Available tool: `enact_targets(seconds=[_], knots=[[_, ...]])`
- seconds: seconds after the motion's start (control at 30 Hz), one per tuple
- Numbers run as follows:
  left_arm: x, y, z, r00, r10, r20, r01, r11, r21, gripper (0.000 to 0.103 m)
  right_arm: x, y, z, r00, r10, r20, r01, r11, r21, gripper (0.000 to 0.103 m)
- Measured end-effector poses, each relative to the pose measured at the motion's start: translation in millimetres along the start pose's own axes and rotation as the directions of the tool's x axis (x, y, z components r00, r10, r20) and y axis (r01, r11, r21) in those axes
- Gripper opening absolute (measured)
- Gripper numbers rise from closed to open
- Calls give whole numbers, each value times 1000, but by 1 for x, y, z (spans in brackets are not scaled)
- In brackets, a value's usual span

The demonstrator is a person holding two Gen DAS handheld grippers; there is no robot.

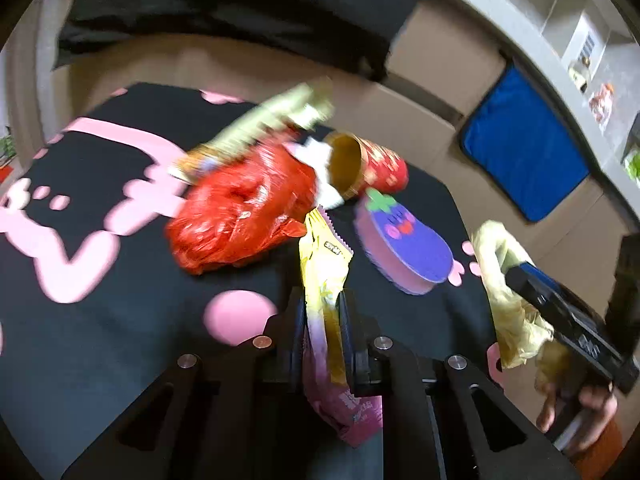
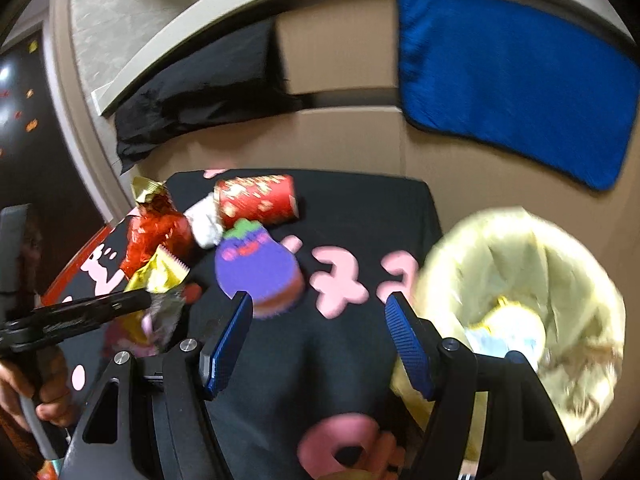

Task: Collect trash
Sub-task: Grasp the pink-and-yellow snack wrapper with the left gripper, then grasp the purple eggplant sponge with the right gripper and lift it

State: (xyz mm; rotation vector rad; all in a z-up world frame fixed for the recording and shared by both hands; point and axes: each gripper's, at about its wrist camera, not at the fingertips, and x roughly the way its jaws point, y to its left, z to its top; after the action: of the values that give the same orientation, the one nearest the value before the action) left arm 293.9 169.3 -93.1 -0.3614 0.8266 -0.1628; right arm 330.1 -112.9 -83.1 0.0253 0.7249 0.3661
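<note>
Two grippers over a black table [image 1: 120, 340] cover printed with pink shapes. Left gripper [image 1: 322, 320] narrowed, pads pinching a yellow and pink snack wrapper [image 1: 324, 268] that stands up between them and trails down toward the camera. Right gripper [image 2: 320, 340] wide, blue ribbed pads well apart, nothing between them.

Remaining trash just beyond the held wrapper: crumpled red plastic bag [image 1: 240, 216], gold foil wrapper [image 1: 264, 124] blurred above it, white crumpled paper [image 1: 320, 168], and a red patterned paper cup [image 1: 368, 164] lying on its side, mouth toward the bag. Purple eggplant-shaped felt item [image 1: 404, 240] flat on the cover, just beside the cup.

Left wrist view only: right gripper seen from the side against the rim of a yellow bag, with fingers of the person's hand [image 1: 576, 408] below it.

Right wrist view only: open mouth of the yellow-lined trash bin [image 2: 520, 300] at the table's right edge, some pale scraps inside, blurred; blue cloth [image 2: 516, 76] hanging on the cardboard behind.
</note>
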Motion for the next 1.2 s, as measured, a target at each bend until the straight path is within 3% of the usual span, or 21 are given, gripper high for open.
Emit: enact_targets(seconds=[0.17, 0.37, 0.6, 0.83, 0.97, 1.2], knots=[[-34, 43, 5, 997, 48, 60, -45, 998, -51, 17, 30, 30, 20, 998, 54, -23, -55, 998, -36, 66], [-55, 80, -3, 997, 42, 59, -35, 994, -108, 17, 78, 43, 27, 995, 60, -82, -68, 992, -102, 66], [-60, 97, -11, 998, 24, 58, -15, 990, -141, 17, 105, 21, 25, 991, 47, -127, -50, 999, -20, 66], [-59, 96, -10, 998, -3, 64, 13, 989, -148, 17, 105, 25, 15, 981, 117, -152, -112, 993, 40, 69], [-60, 97, -12, 998, -9, 65, 19, 987, -157, 17, 96, 53, 7, 991, 32, -126, -44, 995, -92, 72], [-62, 102, -16, 998, -16, 59, 26, 984, -175, 17, 63, 99, -5, 997, 48, -66, -63, 962, -265, 72]])
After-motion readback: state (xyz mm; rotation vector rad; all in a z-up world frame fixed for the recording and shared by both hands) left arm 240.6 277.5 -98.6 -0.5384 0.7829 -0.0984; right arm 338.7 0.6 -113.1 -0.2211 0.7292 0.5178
